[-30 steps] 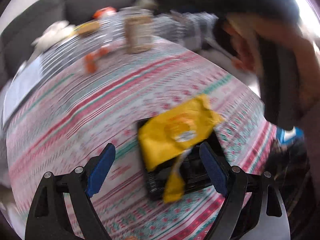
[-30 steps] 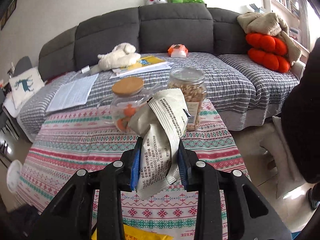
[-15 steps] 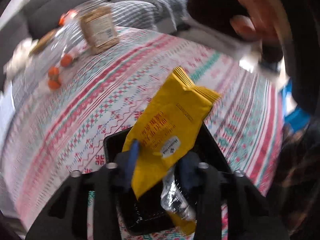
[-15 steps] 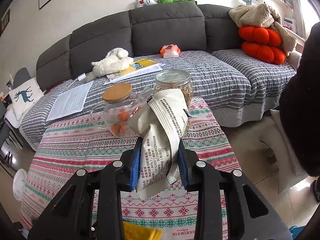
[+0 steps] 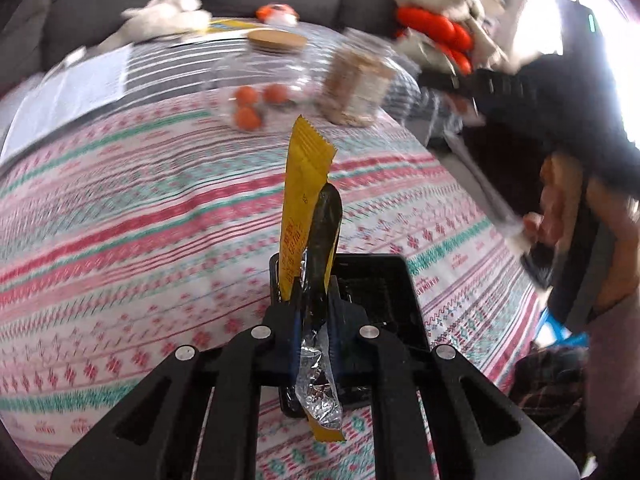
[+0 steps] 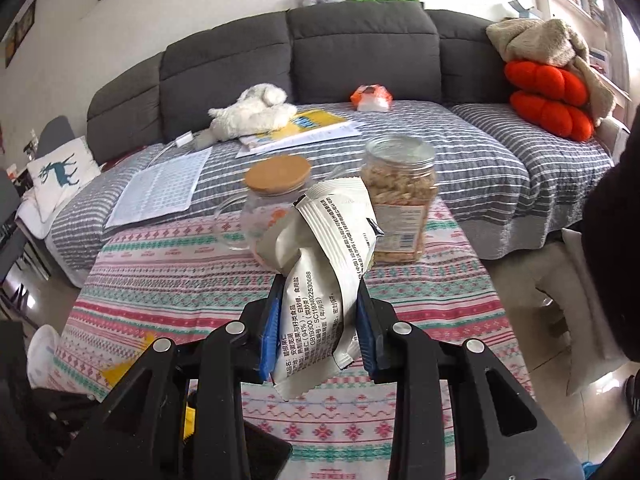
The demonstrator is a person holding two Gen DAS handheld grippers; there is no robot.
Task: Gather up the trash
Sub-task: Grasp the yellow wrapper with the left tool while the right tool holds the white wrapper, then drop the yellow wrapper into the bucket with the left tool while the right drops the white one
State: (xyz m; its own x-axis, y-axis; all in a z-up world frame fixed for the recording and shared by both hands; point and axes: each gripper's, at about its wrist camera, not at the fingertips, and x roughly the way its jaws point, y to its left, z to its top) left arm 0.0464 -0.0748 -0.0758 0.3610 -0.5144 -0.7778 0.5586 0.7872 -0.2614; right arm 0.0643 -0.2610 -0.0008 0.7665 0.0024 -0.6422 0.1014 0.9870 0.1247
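My left gripper [image 5: 314, 316] is shut on a yellow snack wrapper [image 5: 302, 196] with a silver inside, held edge-on and upright above a black tray [image 5: 384, 280] on the patterned tablecloth. My right gripper [image 6: 318, 330] is shut on a crumpled white snack wrapper [image 6: 324, 264] with black print, held above the table. A yellow corner of the left wrapper [image 6: 126, 364] shows at the lower left of the right wrist view.
A lidded glass jar with orange fruit [image 6: 272, 196] and a plastic jar of snacks [image 6: 400, 196] stand at the table's far edge. Behind is a grey sofa [image 6: 360, 52] with papers, a plush toy and orange cushions. The person's hand [image 5: 560, 200] is at the right.
My left gripper has closed on the yellow wrapper and lifted it off the black tray, turning it upright. My right gripper keeps holding the white wrapper, shifted slightly.
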